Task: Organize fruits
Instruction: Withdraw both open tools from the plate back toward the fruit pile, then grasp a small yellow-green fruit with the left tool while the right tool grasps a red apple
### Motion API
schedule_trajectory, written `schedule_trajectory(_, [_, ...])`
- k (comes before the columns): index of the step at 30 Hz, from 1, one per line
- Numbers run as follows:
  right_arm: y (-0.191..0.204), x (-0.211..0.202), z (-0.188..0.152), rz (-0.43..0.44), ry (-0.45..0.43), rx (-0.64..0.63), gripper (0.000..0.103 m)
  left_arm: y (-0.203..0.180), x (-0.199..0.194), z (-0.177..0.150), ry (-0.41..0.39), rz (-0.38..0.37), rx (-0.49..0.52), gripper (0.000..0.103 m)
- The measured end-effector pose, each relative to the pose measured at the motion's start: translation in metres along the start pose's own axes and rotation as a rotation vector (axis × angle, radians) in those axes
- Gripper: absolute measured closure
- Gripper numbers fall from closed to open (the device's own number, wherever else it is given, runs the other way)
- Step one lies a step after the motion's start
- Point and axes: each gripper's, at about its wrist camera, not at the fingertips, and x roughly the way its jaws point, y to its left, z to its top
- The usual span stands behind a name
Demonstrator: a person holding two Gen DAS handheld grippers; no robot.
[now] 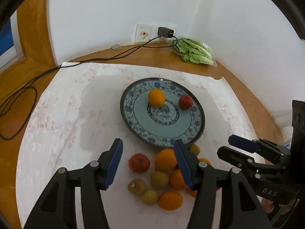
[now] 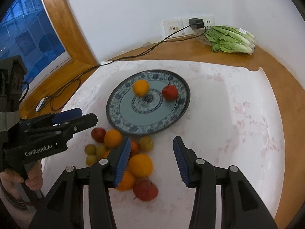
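Our left gripper [image 1: 147, 157] and right gripper [image 2: 152, 157] hover with jaws wide, holding nothing. An orange [image 1: 156, 97] and apple [image 1: 185, 102] sit on the plate [image 1: 164, 129]; more fruit [image 2: 140, 165] lies beside it.

The left gripper [image 1: 147, 161] is hovering open over loose fruits [image 1: 162, 175]; an orange [image 1: 156, 97] is sitting on the plate [image 1: 133, 114].

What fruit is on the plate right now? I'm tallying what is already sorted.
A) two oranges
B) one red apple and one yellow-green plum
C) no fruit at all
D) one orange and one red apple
D: the plate holds just one orange and one red apple; the other fruit lies in a pile on the cloth in front of it.
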Motion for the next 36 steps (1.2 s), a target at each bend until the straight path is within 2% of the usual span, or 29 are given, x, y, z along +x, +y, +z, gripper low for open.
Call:
schedule_trajectory(18, [0.005, -0.005, -0.047, -0.004, 0.053, 0.002, 0.056, 0.017, -0.011, -0.041, 0.035, 0.02, -0.056, 0.044])
schedule_trajectory(26, [0.007, 0.0, -0.057, -0.005, 0.069, -0.016, 0.056, 0.021, -0.002, -0.049, 0.057, 0.047, -0.071, 0.044])
schedule_trajectory(36, [0.006, 0.012, -0.064, -0.011, 0.096, -0.022, 0.056, 0.028, 0.009, -0.054, 0.071, 0.034, -0.099, 0.044])
